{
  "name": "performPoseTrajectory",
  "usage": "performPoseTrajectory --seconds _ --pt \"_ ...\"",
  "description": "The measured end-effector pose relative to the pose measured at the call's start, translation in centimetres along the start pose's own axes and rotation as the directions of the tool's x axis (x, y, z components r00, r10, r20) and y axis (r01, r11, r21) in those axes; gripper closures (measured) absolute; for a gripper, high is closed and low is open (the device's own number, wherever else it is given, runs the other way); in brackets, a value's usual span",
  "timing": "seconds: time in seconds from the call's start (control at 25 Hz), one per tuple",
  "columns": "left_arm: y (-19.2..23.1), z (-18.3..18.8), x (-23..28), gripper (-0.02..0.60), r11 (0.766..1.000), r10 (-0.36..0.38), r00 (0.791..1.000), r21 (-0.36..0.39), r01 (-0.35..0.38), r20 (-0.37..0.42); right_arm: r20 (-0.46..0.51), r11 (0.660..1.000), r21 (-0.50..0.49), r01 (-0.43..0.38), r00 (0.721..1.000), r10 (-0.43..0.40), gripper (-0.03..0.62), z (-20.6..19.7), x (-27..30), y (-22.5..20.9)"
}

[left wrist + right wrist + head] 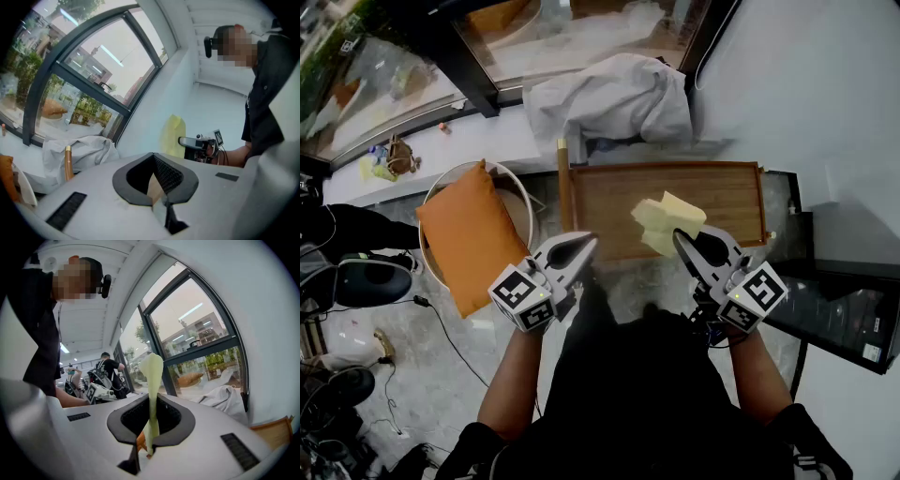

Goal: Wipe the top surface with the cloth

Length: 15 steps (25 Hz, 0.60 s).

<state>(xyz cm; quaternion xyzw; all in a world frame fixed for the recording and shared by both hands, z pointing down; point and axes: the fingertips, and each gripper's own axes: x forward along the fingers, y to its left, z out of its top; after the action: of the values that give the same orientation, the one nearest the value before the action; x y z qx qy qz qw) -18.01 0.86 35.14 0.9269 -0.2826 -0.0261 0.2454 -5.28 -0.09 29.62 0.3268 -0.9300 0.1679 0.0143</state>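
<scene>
**Yellow cloth pinched over the wooden top**

The right gripper (682, 234) has its jaws clamped on the yellow cloth (666, 220), held over the wooden top (609, 197) near its front edge, right of middle. The left gripper (586, 240), jaws together and empty, hovers at the front left corner. An orange cushion (469, 234) lies beyond the left edge.

Cloth (664, 217) btm behind R hand-held gripper (683, 240)

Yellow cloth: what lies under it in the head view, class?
The wooden top surface shows around the yellow cloth, which the right hand-held gripper grips. The patch directly beneath it is covered, so unseen.
</scene>
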Motion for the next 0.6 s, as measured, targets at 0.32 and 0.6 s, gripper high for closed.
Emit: performPoseTrajectory --seconds 0.32,0.6 --pt "-13.7 -8.3 -4.7 0.573 0.992 0.128 0.992 -0.009 -0.128 0.006 -0.039 0.994 -0.094 -0.049 0.998 0.045 0.562 -4.2 -14.8 6.9" --pt "-22.0 -10.8 -4.1 0.574 0.996 0.093 0.995 0.006 -0.093 -0.019 -0.015 0.998 -0.031 0.048 0.999 -0.049 0.562 -6.7 -25.6 8.4"
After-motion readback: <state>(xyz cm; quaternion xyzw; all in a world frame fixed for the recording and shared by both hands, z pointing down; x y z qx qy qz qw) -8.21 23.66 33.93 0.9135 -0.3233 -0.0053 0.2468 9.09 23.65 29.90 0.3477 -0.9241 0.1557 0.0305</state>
